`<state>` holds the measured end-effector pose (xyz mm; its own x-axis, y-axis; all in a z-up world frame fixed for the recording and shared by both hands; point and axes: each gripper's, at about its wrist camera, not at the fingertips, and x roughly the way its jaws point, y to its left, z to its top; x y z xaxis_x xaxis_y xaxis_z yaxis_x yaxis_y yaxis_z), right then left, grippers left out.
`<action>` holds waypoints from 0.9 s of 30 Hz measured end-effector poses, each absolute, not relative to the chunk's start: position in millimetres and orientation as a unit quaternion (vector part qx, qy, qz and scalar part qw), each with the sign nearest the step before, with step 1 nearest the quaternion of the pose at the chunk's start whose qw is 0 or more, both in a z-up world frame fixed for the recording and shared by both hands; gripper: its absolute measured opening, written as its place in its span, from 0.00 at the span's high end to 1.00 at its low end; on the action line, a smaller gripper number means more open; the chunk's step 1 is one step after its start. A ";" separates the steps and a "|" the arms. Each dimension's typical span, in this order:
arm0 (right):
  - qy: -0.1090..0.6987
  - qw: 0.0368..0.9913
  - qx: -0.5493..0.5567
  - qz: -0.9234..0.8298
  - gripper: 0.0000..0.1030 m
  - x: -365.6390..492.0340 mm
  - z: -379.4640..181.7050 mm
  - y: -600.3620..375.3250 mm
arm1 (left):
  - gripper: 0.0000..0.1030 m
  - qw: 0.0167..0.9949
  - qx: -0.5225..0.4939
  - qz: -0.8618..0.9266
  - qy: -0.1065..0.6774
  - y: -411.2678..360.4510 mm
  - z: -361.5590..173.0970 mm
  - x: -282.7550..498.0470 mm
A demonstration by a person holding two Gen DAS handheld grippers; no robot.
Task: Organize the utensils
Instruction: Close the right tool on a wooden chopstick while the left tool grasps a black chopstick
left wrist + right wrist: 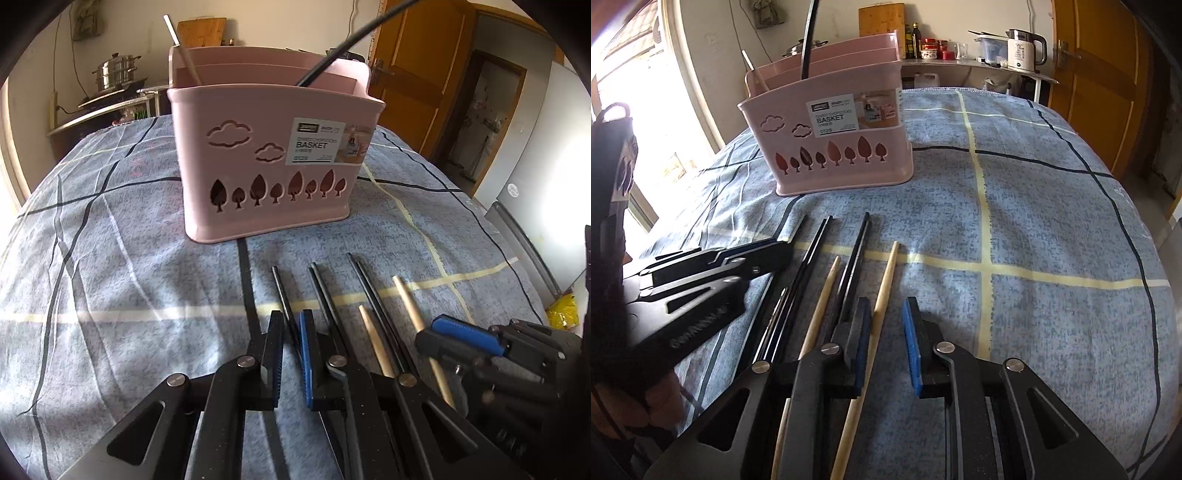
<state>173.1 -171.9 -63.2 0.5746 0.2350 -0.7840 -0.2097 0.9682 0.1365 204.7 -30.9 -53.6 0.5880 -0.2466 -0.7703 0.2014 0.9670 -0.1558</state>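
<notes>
– Pink basket (266, 177) stands on the blue checked cloth (110, 258) of the worktop, in the upper middle of both views. What do you see from the left camera?

– Left gripper (291, 321), low in the middle. Its jaws are clamped on a thin black chopstick (282, 291). More sticks lie beside it on the cloth. A steel pot (116, 72) sits at the upper left. Your camera only shows its lid, behind the basket.

– Mine shows the right gripper (886, 310) at the bottom. Its jaws are apart, and a wooden chopstick (886, 280) lies between them, close to the left pad. I also see a white kettle (1023, 51) at the upper right. Yours does not.

– And inside the basket?

– A long black handle (809, 40) leans out of the top.
</notes>
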 end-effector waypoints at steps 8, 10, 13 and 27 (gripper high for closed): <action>0.459 0.880 0.037 0.116 0.83 179.3 -61.7 -186.0 | 0.94 0.880 -0.043 -0.121 0.457 2.1 -52.3 202.9; 0.463 0.878 0.035 0.114 0.83 183.8 -61.1 -184.0 | 0.94 0.876 -0.055 -0.122 0.464 4.0 -52.8 205.2; 0.469 0.875 0.036 0.113 0.83 193.9 -62.5 -183.0 | 0.94 0.870 -0.059 -0.124 0.473 2.5 -53.9 214.6; 0.483 0.869 0.043 0.102 0.95 219.6 -63.0 -181.4 | 0.94 0.869 -0.016 -0.116 0.480 -20.6 -52.2 237.4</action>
